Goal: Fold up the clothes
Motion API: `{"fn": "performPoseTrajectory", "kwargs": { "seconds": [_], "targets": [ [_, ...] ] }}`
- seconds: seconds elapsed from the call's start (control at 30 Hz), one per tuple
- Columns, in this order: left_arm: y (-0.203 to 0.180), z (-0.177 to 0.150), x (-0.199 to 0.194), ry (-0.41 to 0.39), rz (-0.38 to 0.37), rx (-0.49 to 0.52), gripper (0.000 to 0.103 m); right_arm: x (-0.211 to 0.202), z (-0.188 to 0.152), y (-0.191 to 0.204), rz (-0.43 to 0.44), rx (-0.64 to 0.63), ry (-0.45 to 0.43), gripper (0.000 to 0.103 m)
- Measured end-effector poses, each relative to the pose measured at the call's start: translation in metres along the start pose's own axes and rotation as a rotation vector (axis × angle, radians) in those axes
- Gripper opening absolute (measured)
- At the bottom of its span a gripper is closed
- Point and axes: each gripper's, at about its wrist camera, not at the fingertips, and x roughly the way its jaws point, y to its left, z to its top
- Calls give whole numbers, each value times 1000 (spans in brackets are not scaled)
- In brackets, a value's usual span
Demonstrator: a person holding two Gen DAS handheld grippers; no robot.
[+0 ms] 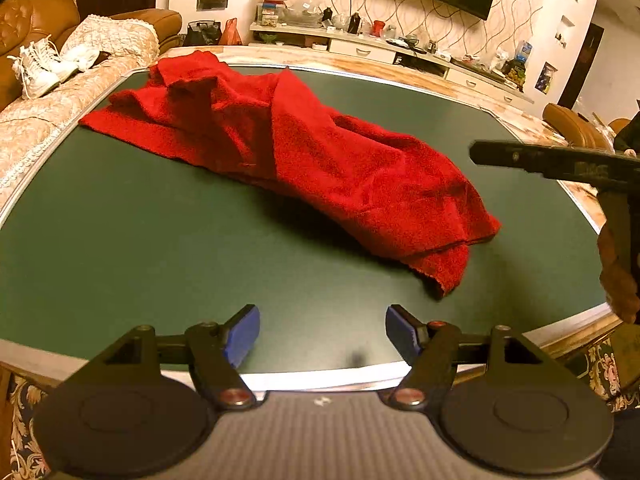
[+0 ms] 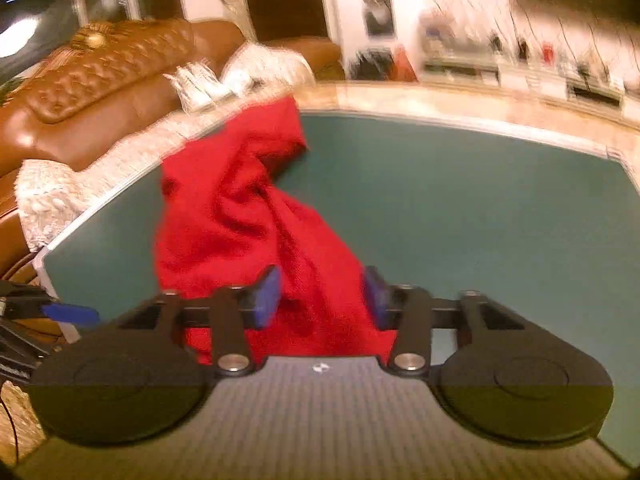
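A crumpled red towel [image 1: 288, 152], judged soft, light and limp, is seen across the middle of the green table [image 1: 120, 240], best taken by its lower-right corner, with left gripper [image 1: 322, 334] and right gripper [image 2: 322, 298] both spread and empty.

Left tongs [image 1: 322, 336]: blue pads wide apart, nothing between them, over the near edge of the green desk [image 1: 120, 248]. Red cloth [image 1: 304, 152]: crumpled, lying ahead. Right tongs [image 1: 556, 162]: ahead right, side-on, state unclear.
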Motion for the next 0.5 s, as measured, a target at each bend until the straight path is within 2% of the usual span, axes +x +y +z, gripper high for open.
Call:
{"fn": "performPoseTrajectory", "kwargs": {
  "seconds": [0.07, 0.1, 0.17, 0.3, 0.4, 0.43, 0.47, 0.5],
  "targets": [
    [2, -1, -2, -1, 4, -15, 76, 2, 6, 23, 76, -92, -9, 72],
    [4, -2, -3, -1, 6, -22, 76, 3, 10, 35, 114, -138, -13, 72],
    [6, -4, -6, -3, 10, -38, 76, 10, 6, 66, 137, -267, -26, 72],
    [8, -11, -14, -2, 31, -40, 76, 39, -7, 115, 156, -423, 15, 72],
    [11, -16, -19, 3, 51, -34, 77, 56, -14, 138, 87, -514, 27, 72],
    [12, -17, -20, 5, 52, -38, 77, 60, -14, 145, 69, -533, 35, 68],
    [14, -18, -20, 6, 52, -43, 77, 67, -13, 146, 50, -537, 49, 44],
    [15, -19, -20, 7, 51, -49, 77, 73, -13, 147, 32, -539, 65, 26]
  ]
}}
